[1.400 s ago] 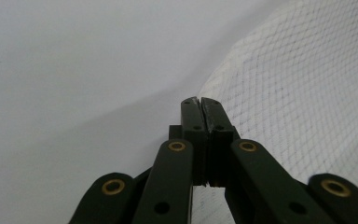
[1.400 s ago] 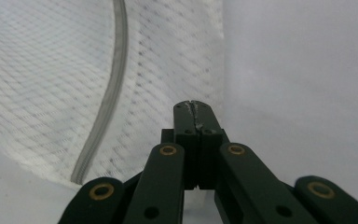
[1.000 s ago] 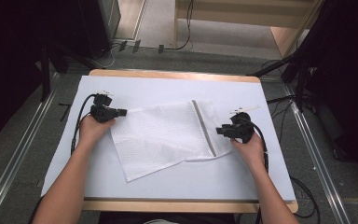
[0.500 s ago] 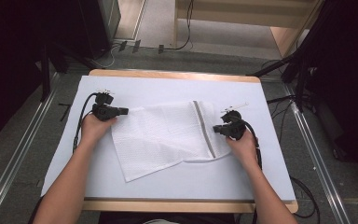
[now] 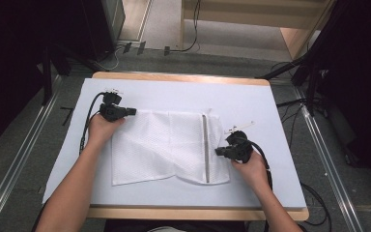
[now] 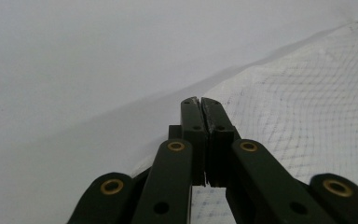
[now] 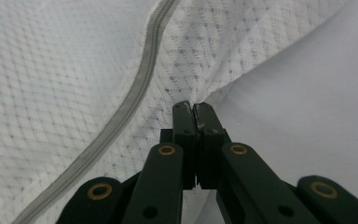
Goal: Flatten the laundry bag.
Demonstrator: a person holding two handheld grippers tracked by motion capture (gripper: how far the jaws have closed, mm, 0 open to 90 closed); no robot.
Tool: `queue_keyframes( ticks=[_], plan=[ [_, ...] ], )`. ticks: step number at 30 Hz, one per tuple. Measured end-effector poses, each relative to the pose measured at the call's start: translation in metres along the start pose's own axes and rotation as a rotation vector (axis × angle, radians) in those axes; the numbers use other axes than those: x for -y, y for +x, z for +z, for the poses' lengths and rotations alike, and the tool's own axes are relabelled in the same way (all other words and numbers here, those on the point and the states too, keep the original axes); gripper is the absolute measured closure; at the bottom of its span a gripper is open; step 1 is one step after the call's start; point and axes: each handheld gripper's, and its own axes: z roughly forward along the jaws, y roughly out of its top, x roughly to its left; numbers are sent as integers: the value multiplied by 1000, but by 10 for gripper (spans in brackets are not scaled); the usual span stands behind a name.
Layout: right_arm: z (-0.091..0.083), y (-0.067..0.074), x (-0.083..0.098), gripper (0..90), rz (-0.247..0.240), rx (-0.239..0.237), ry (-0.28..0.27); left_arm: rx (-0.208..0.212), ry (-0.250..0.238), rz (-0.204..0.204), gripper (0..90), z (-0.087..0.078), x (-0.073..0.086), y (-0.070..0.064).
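Both forearms are bare, with no sleeve showing. Each hand carries a black gripper: the left gripper (image 5: 129,111) and the right gripper (image 5: 218,151) have compact dark bodies, and a black cable trails from each back along the arm. In the gripper views the jaws are flat matte-black bars on hinged black link arms, pinned with brass-coloured rivets beside small round holes, and the tips look slightly scuffed.

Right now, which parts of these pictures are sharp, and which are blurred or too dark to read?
High view: even light on the table and white mesh bag; surroundings nearly black. Left gripper view: the left gripper is sharp, the mesh soft, the sheet beyond featureless grey. Right gripper view: the right gripper, weave and grey zipper are fairly clear.
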Motion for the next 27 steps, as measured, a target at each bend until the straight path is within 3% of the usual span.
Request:
queue_keyframes(
  ticks=[4, 8, 13, 21, 27],
  plan=[
    [-5, 5, 2, 845, -22, -9, -6, 14, 1, -5, 872, 1, -1, -1],
    [-17, -6, -2, 757, -9, 18, -80, 45, -18, -8, 726, -10, -1, -6],
    [-24, -21, -11, 698, 5, 32, -152, 34, -34, -23, 616, -31, 5, -12],
    [-11, -38, -36, 653, -8, 64, -171, 7, -41, -66, 557, -62, 32, -19],
    [1, -51, -59, 630, -7, 83, -166, -24, -9, -58, 548, -81, 60, -33]
  ],
)
